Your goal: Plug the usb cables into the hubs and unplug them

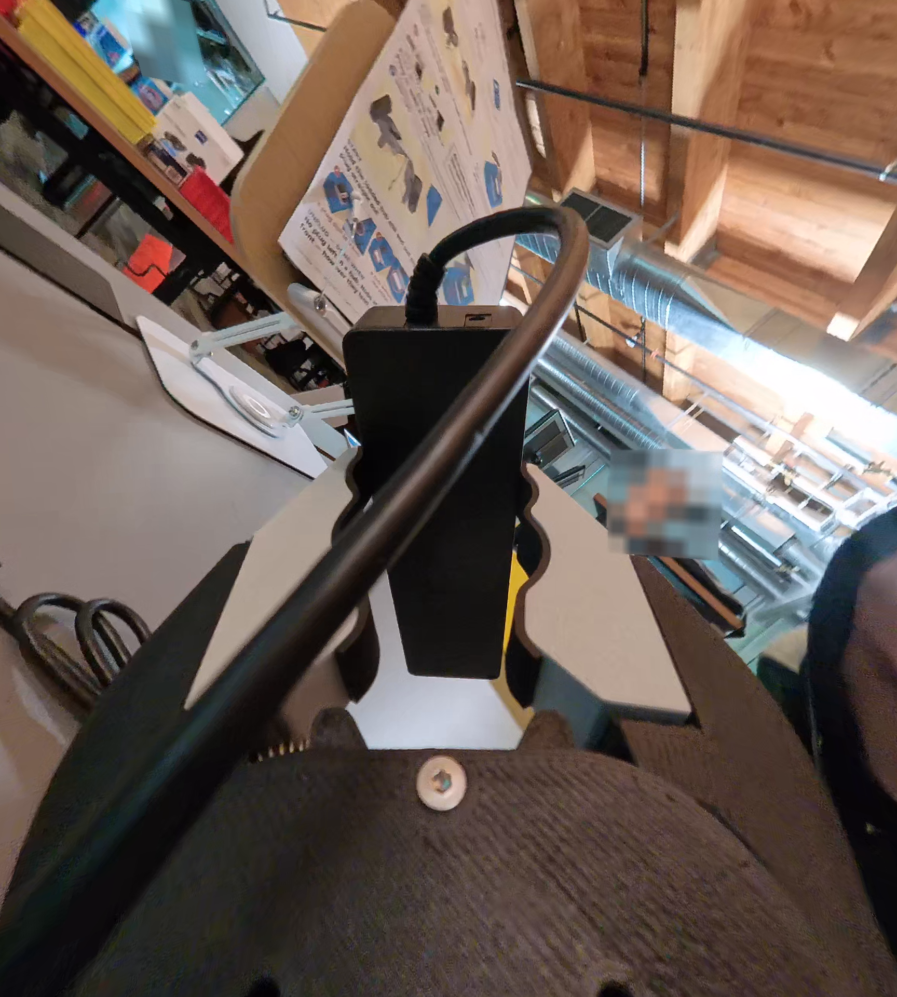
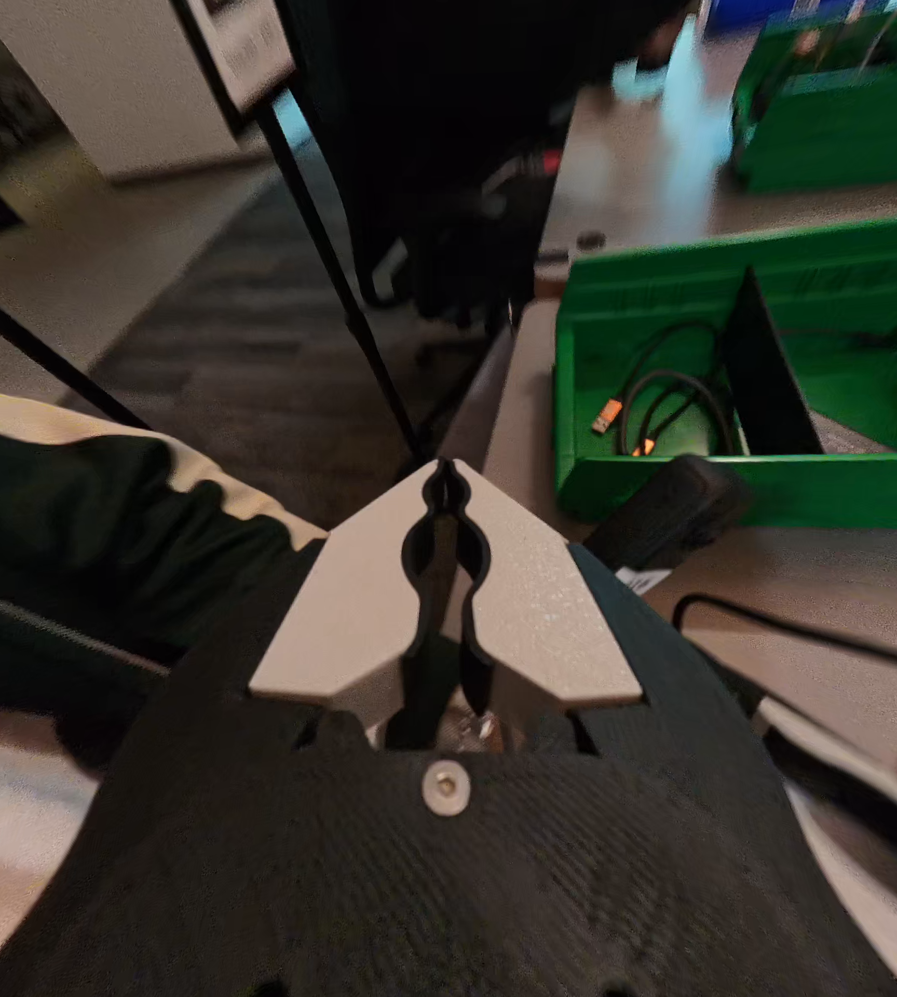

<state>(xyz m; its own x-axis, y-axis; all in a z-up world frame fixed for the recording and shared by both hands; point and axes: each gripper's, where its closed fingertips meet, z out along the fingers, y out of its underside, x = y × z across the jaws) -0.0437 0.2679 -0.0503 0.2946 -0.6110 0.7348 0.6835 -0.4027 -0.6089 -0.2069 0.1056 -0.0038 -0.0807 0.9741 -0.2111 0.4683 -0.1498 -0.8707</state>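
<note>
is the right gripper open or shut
Shut: in the right wrist view the right gripper has its tips meeting, and nothing visible is clamped between them.

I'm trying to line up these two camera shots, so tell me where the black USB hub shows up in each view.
Left wrist view: the black USB hub stands centre frame, clamped between the left gripper's fingers, its own cable looping across its face.
Right wrist view: that hub is not in it; the right gripper is shut with nothing between its tips.
Shared landmark: the pale table top.
</note>
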